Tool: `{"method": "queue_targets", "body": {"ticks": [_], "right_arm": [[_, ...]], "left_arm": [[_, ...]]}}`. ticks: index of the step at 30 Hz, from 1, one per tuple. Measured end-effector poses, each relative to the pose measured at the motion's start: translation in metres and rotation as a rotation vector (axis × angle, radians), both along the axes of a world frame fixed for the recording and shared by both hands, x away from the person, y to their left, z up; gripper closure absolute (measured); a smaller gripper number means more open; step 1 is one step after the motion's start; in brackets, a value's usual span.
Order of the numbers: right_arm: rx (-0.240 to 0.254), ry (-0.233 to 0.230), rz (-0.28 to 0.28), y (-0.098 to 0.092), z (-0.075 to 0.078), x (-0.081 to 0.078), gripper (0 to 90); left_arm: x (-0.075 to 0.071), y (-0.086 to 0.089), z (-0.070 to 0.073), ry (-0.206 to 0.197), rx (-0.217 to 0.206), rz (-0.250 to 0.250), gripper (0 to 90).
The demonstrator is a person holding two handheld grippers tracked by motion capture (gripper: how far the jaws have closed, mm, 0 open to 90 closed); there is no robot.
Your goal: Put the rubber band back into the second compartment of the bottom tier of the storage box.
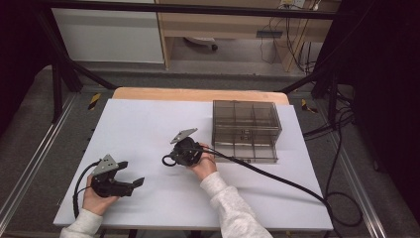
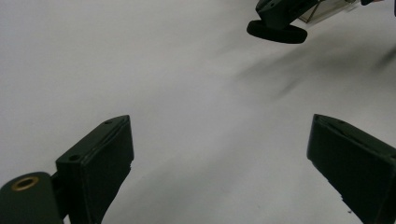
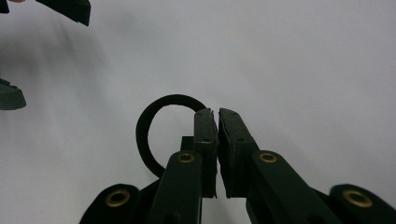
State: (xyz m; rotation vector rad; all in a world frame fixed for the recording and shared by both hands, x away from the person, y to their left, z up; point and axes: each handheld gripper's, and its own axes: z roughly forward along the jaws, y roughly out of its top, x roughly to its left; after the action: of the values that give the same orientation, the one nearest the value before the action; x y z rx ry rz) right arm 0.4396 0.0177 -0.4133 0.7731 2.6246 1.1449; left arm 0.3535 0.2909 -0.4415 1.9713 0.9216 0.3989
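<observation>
Over the white table | right gripper clenched on black ring | left gripper released | carry level toward clear compartment box, grip firm.

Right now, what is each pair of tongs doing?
Left tongs: open, holding nothing.
Right tongs: shut on a black ring.

The black ring is partly hidden behind the right gripper's closed jaws (right gripper view). In the left gripper view, the organiser box is cut off by the top edge.
</observation>
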Motion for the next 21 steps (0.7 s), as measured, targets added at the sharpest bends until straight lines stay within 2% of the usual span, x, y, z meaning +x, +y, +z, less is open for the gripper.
{"method": "queue_targets", "body": {"ticks": [21], "right_arm": [[0.007, -0.02, -0.015, -0.027, 0.011, -0.006, 86.1]], "left_arm": [[0.0, 0.0, 0.0, 0.0, 0.0, -0.001, 6.9]]}}
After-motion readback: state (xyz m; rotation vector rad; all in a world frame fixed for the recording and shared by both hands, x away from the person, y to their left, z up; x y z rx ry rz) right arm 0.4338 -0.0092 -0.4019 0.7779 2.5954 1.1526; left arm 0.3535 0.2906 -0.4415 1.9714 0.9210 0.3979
